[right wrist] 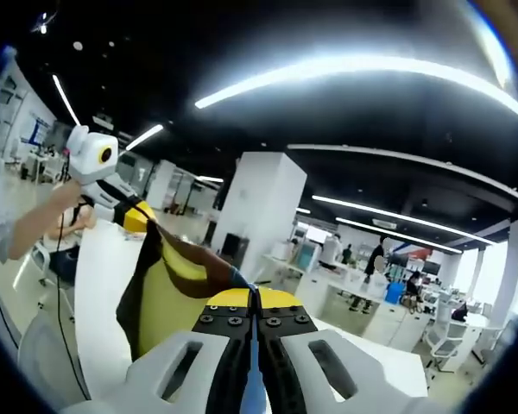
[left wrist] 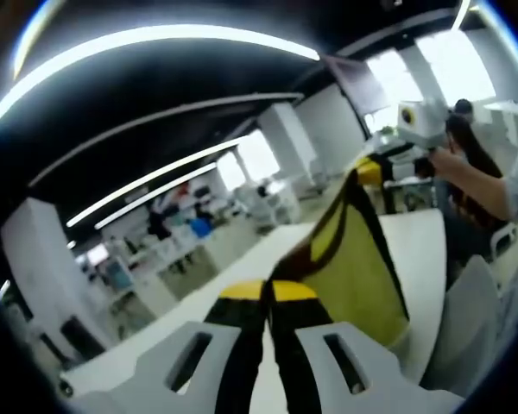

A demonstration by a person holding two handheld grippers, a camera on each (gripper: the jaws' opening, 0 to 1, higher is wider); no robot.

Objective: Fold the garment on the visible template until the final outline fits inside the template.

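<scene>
Left gripper (left wrist: 268, 293) is clamped tight on the yellow-and-black garment (left wrist: 354, 259), which stretches off toward two o'clock, lifted above the white table (left wrist: 268, 250). Right gripper (right wrist: 255, 304) is pinched on the same cloth, running to ten o'clock. Beyond them lies an open office: long ceiling light strips (right wrist: 363, 67), a white pillar (right wrist: 259, 203), desks, and people standing at three o'clock.

Both views face across the lifted garment (left wrist: 356, 259).
</scene>
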